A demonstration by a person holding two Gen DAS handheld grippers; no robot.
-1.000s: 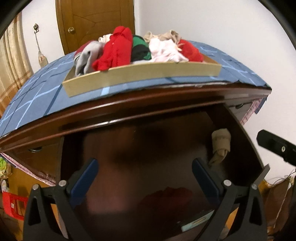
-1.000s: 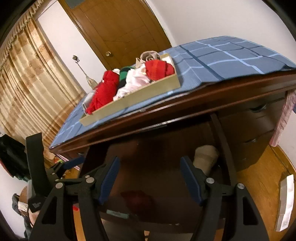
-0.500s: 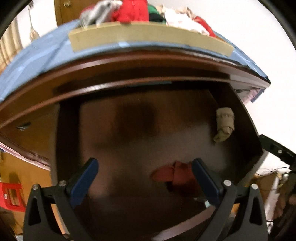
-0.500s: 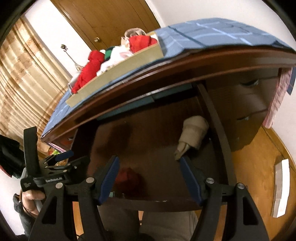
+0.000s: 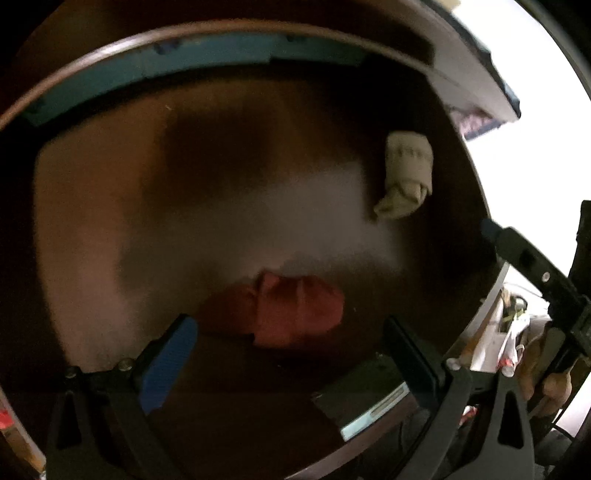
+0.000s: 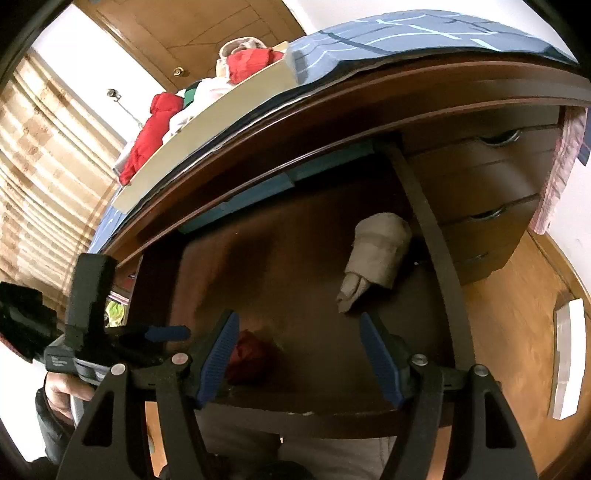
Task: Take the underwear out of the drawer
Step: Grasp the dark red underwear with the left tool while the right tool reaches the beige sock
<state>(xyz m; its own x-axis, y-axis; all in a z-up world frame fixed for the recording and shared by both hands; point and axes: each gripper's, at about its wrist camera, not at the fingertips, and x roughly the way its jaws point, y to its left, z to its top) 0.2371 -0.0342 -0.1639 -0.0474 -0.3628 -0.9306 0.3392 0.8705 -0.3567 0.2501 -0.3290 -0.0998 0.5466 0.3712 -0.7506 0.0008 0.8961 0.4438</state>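
Note:
The dark wooden drawer [image 5: 110, 221] stands pulled out, and two pieces of underwear lie on its floor. A crumpled red piece [image 5: 291, 314] sits near the front. A rolled beige piece [image 5: 406, 173] lies by the right wall. My left gripper [image 5: 288, 328] points steeply down into the drawer, open, with the red piece just beyond its tips and untouched. My right gripper [image 6: 298, 321] hangs open over the drawer's front edge [image 6: 332, 406]. From there the red piece [image 6: 251, 350] shows beside its left finger and the beige roll [image 6: 376, 254] lies further in. The left gripper's blue fingertip [image 6: 162, 332] shows at the left.
On the desk top, over a blue checked cloth [image 6: 406, 33], stands a shallow tray [image 6: 207, 122] with several folded garments. Shut side drawers [image 6: 480, 184] are at the right. A hand [image 6: 62, 391] holds the left tool. A white object [image 6: 565, 362] lies on the wooden floor.
My left gripper has tipped down and sunk into the drawer; the tray has left its view and the red piece now sits close to its tips. The right gripper has lowered slightly.

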